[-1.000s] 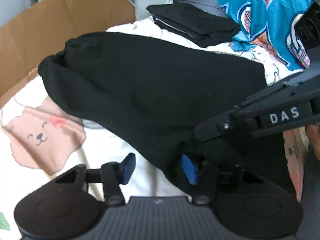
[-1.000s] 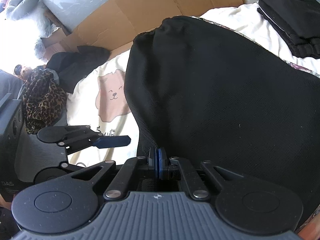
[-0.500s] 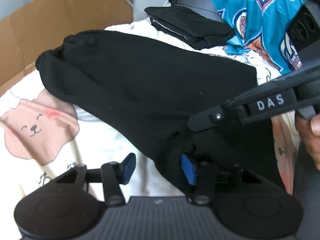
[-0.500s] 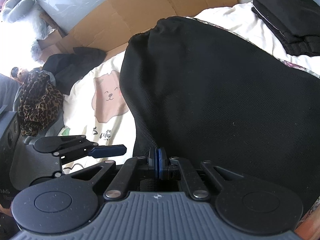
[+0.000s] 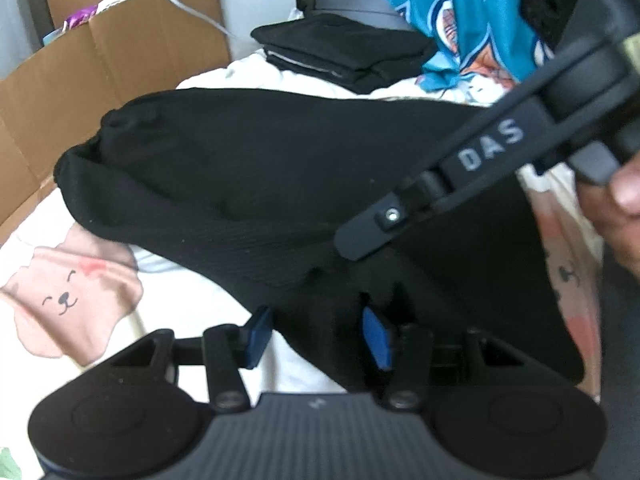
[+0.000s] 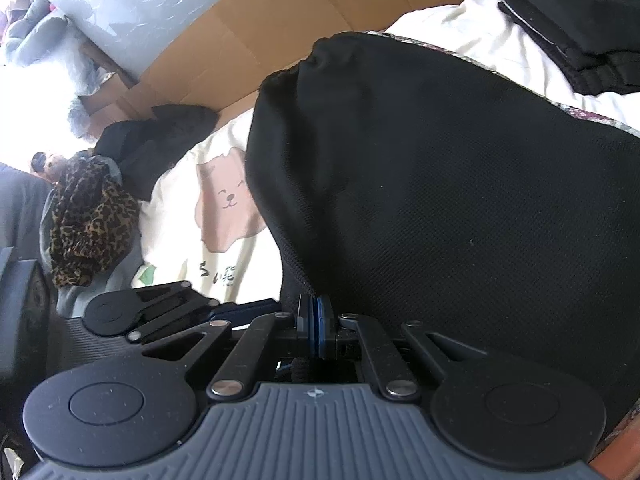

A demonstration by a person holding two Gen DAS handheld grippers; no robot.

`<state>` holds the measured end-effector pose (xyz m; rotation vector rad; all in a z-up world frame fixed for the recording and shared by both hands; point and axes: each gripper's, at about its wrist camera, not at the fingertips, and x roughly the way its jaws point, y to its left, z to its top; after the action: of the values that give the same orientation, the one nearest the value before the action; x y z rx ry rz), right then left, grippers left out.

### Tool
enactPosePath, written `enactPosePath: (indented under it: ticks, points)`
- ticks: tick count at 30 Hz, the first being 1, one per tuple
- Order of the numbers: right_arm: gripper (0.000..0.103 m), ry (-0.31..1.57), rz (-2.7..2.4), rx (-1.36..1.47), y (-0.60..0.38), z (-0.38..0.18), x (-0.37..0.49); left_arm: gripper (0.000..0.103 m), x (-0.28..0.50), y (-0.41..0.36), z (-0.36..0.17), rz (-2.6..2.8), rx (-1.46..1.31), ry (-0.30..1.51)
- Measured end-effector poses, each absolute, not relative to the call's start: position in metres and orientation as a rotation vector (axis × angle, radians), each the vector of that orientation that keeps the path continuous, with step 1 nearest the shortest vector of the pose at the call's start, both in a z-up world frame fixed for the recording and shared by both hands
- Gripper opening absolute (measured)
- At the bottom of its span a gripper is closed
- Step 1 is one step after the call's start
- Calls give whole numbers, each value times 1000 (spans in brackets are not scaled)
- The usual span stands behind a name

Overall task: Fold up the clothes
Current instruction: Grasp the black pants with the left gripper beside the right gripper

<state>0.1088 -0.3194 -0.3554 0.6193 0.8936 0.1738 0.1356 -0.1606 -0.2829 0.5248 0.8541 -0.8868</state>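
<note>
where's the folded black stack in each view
Left wrist: folded black stack top centre, beyond the black garment, beside the blue jersey.
Right wrist: same stack in the top right corner.
Shared landmark: the pink bear print on the white sheet.

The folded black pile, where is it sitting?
The folded black pile lies on the white bedding at the top of the left wrist view, behind the black garment and left of the blue jersey.
</note>
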Motion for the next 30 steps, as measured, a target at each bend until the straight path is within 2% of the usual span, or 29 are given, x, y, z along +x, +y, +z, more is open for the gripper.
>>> enactPosePath:
  ticks: [6, 10, 12, 15, 17, 21, 30]
  points:
    - [3, 912, 180, 647, -321, -357, 109, 46, 138, -165, -281, -901, 554, 823]
    - [7, 907, 154, 671, -329, -354, 107, 33, 137, -167, -283, -902, 574, 835]
    - [9, 886, 88, 658, -343, -348, 102, 32, 137, -165, -284, -901, 576, 842]
    - [20, 844, -70, 625, -377, -337, 93, 29, 138, -163, -284, -901, 574, 845]
    - [30, 820, -213, 632, -408, -333, 83, 24, 139, -162, -284, -898, 565, 850]
    - [30, 795, -518, 668, -466, -339, 58, 12, 141, -161, -283, -896, 547, 861]
    - [30, 733, -693, 857, -504, -358, 35, 5, 144, -156, -279, -888, 512, 883]
